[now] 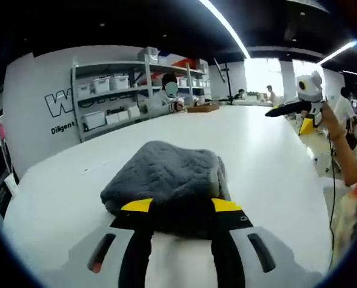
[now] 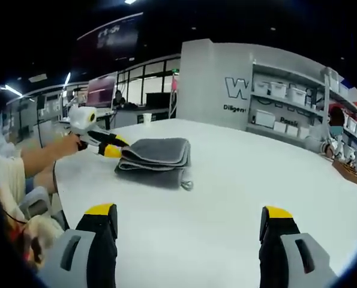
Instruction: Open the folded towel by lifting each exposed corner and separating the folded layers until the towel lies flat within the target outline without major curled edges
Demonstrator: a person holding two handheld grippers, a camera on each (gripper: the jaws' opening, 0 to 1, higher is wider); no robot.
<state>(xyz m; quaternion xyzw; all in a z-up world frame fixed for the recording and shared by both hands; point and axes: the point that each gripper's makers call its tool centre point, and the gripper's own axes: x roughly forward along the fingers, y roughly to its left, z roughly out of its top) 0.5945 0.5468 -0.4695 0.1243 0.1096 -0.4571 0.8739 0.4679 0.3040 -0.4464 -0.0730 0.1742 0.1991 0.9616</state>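
— Grey and plush, the folded terry towel [image 1: 166,180] lies on the white tabletop [image 1: 268,174] right at the left gripper [image 1: 181,205]. How does that claw stand?

— In the left gripper view its yellow-tipped black jaws sit spread to either side of the towel's near edge, touching the cloth. The right gripper view shows the same claw [image 2: 109,147] at the far-left side of the stacked layers, tips against the fold. I cannot tell whether it pinches any layer.

— And the right gripper [image 2: 189,219]?

— Spread wide, nothing between its jaws, only bare table. The towel [image 2: 156,157] lies well ahead of it, left of its centre line. The left gripper view catches it [image 1: 292,107] held up in a hand [image 1: 329,117], well off to the right, clear of the table.

— Beyond the towel?

— Grey metal shelving with white storage bins [image 1: 115,96] against a white wall.
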